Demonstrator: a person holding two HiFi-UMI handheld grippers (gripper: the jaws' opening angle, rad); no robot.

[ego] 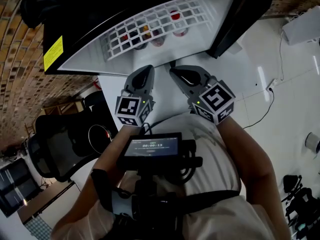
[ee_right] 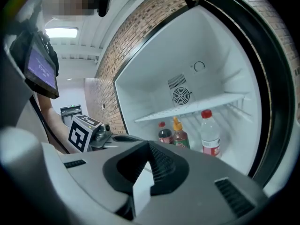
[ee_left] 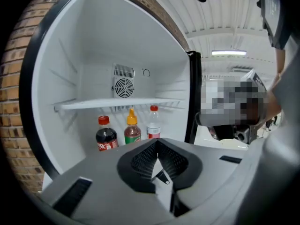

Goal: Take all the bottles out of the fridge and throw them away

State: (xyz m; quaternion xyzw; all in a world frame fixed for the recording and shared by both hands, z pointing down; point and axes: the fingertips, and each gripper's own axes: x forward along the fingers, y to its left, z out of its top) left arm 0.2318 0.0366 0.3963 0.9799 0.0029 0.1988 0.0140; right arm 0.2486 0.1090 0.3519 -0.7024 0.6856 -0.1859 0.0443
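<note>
Bottles [ee_left: 132,131] are not between my fingers yet. The left gripper [ee_left: 157,142] is holding its 2 jaws pressed together on nothing, and the right gripper [ee_right: 149,145] is doing the same, tips meeting with no gap. I am judging that they are shut because there is nothing to carry, and both will need to spread before any grasp.

I am holding the 2 grippers side by side, close together, in front of the open fridge [ee_left: 70,55], both pointing into it and slightly downward. In the right gripper view the left one's marker cube is showing just beside me.

Inside, all 3 are standing upright in a row on the fridge floor, under the white shelf [ee_left: 117,104] and in front of the fan vent [ee_left: 124,87]. The cola bottle [ee_left: 106,136] is standing at the left, the orange-capped bottle [ee_left: 132,130] in the middle, and the clear red-capped bottle [ee_left: 153,123] at the right. None is out, so the task is only beginning. Since the shelf is hanging just over their caps, I am expecting to go in low. I would send the left gripper to the cola bottle and the right to the clear one.
</note>
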